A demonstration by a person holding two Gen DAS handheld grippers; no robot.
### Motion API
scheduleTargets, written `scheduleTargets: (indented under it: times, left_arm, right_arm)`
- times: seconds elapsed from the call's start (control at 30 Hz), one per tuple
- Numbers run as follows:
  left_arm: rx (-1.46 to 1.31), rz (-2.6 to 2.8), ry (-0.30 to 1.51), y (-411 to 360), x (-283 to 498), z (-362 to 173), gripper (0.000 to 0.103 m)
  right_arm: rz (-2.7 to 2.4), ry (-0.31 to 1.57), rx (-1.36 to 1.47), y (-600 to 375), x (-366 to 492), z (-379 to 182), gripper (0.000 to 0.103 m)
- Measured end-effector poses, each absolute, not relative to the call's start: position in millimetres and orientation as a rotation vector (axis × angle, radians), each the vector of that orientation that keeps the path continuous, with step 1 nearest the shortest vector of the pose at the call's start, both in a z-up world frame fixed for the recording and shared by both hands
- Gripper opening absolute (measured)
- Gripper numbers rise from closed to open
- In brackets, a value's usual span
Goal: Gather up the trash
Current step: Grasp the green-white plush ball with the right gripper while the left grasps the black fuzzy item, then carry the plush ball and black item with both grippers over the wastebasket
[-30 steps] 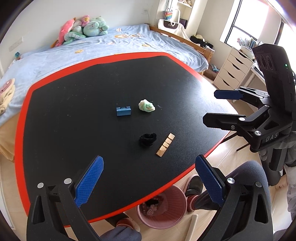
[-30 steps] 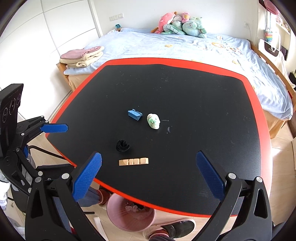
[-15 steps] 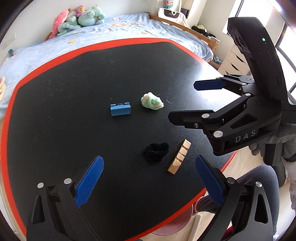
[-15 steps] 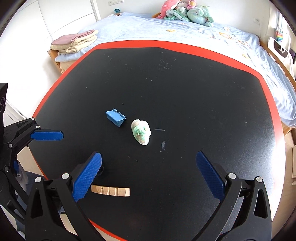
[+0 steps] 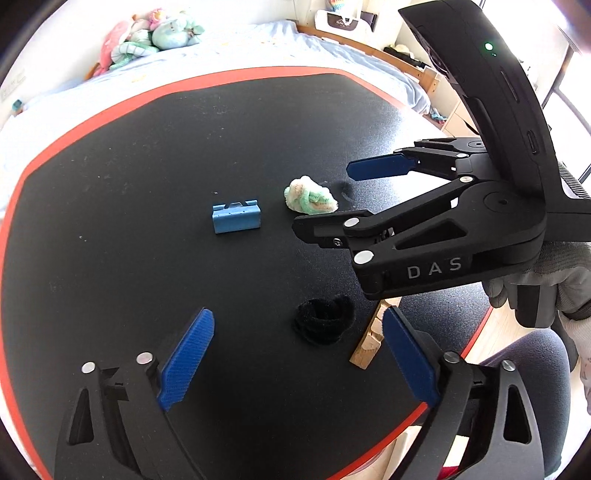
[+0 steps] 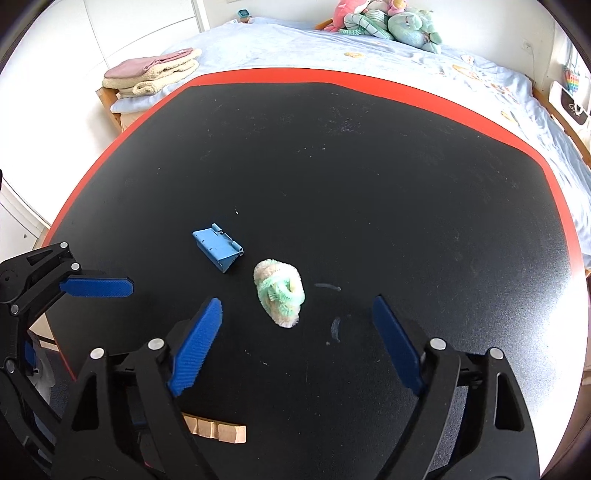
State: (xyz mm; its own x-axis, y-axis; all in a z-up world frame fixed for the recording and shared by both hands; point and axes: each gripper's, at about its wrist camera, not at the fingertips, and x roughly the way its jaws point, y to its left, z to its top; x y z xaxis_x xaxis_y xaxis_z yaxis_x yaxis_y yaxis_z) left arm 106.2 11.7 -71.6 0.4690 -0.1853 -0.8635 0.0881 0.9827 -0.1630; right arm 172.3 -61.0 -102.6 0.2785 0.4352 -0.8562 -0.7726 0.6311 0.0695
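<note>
Trash lies on the black table: a crumpled green-and-white wad (image 5: 310,199) (image 6: 280,295), a small blue box (image 5: 236,220) (image 6: 218,250), a black fuzzy lump (image 5: 323,323) and a strip of tan wooden blocks (image 5: 371,338) (image 6: 216,430). My left gripper (image 5: 297,356) is open, with the black lump just ahead between its fingers. My right gripper (image 6: 295,338) is open, hovering with the wad just beyond its fingertips; in the left wrist view its fingers (image 5: 376,168) flank the wad from the right.
The black table has a red rim (image 6: 369,79). A bed with a blue sheet (image 6: 369,44) lies behind it, with plush toys (image 6: 388,18) and folded towels (image 6: 151,72). A gloved hand (image 5: 535,280) holds the right gripper.
Both grippers have moved forward and lower over the table. The right gripper has closed in on the wad; the left has closed in on the black lump. The pink bin has left view.
</note>
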Motion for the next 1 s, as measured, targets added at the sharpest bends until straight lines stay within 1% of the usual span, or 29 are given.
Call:
scheduleTargets:
  times: [0.03,0.13,0.17,0.2,0.23,0.27,0.3,0.33,0.37,0.43,0.47,0.53,0.6,0.8,1.0]
  left_arm:
    - [-0.1,-0.168,1.071,11,106,-72,0.077]
    - [-0.094,-0.17,1.073,7,105,-74,0.069]
    - [-0.09,-0.168,1.07,8,103,-73,0.069]
    - [-0.088,-0.167,1.068,9,102,-73,0.068]
    - [-0.086,-0.163,1.065,9,101,-73,0.066]
    - [-0.079,-0.157,1.063,10,100,-74,0.063]
    - [-0.075,-0.153,1.06,13,96,-73,0.058]
    - [-0.077,-0.153,1.059,14,96,-73,0.054]
    - [-0.08,-0.154,1.059,14,95,-73,0.052]
    - [-0.081,-0.156,1.059,15,93,-73,0.044]
    - [-0.08,-0.156,1.058,16,92,-72,0.042]
    - [-0.081,-0.153,1.059,15,93,-72,0.032]
    - [-0.085,-0.151,1.062,16,93,-72,0.026]
    - [-0.094,-0.145,1.065,18,94,-70,0.024]
    - [-0.092,-0.137,1.049,13,89,-60,0.024]
  right_arm:
    - [0.84,0.991,-0.402,-60,172,-103,0.074]
    - [0.836,0.977,-0.41,-59,172,-103,0.064]
    - [0.838,0.975,-0.409,-59,172,-102,0.062]
    - [0.838,0.973,-0.409,-59,172,-102,0.057]
    - [0.837,0.971,-0.412,-59,171,-102,0.053]
    - [0.835,0.967,-0.414,-59,171,-102,0.051]
    - [0.832,0.965,-0.416,-60,171,-101,0.046]
    - [0.83,0.964,-0.414,-61,172,-101,0.041]
    - [0.829,0.964,-0.412,-62,172,-101,0.04]
    - [0.828,0.962,-0.415,-63,171,-101,0.029]
    - [0.826,0.961,-0.416,-63,171,-100,0.024]
    - [0.822,0.96,-0.415,-63,171,-100,0.02]
    - [0.822,0.962,-0.411,-64,171,-100,0.019]
    - [0.816,0.966,-0.399,-67,169,-98,0.019]
    - [0.816,0.955,-0.377,-75,161,-83,0.019]
